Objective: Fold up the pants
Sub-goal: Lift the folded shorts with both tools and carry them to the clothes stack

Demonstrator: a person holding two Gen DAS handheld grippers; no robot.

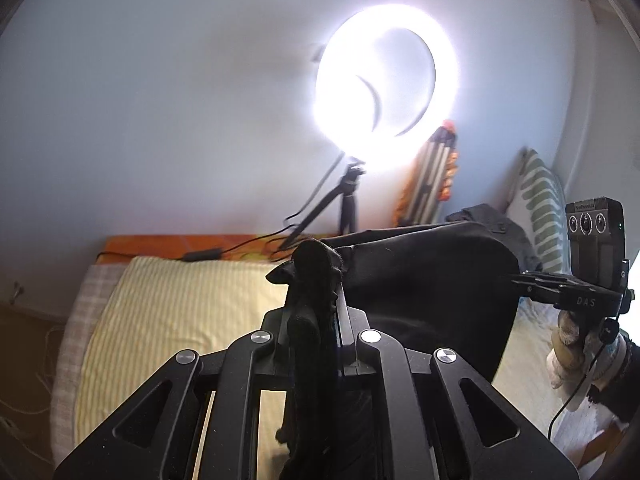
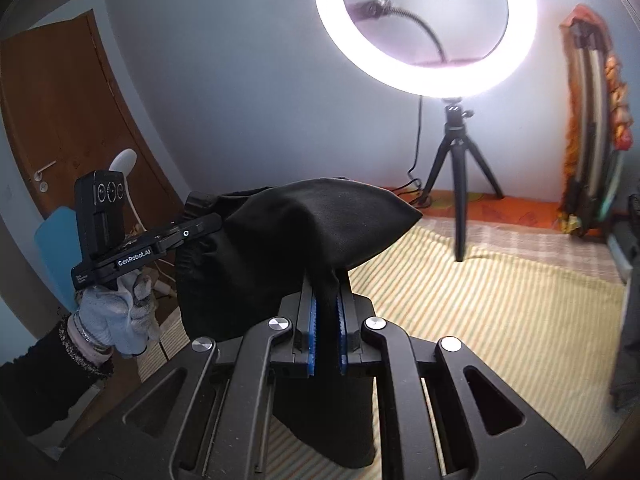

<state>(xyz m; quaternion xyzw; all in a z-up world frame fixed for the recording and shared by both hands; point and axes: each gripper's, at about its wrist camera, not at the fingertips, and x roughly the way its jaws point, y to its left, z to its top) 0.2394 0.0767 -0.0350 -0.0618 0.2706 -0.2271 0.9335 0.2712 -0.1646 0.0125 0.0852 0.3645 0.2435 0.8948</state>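
Black pants hang stretched between both grippers, lifted above the bed. In the left wrist view my left gripper is shut on a bunched edge of the fabric, which drapes over its fingers. My right gripper comes in from the right and pinches the other end, held by a gloved hand. In the right wrist view the right gripper has its blue pads pressed on a fold of the pants. The left gripper grips the cloth at the left, in a gloved hand.
The bed below has a yellow striped sheet over a checked cover. A lit ring light on a tripod stands at its far edge with a cable. A green-patterned pillow and grey clothes lie right. A brown door is left.
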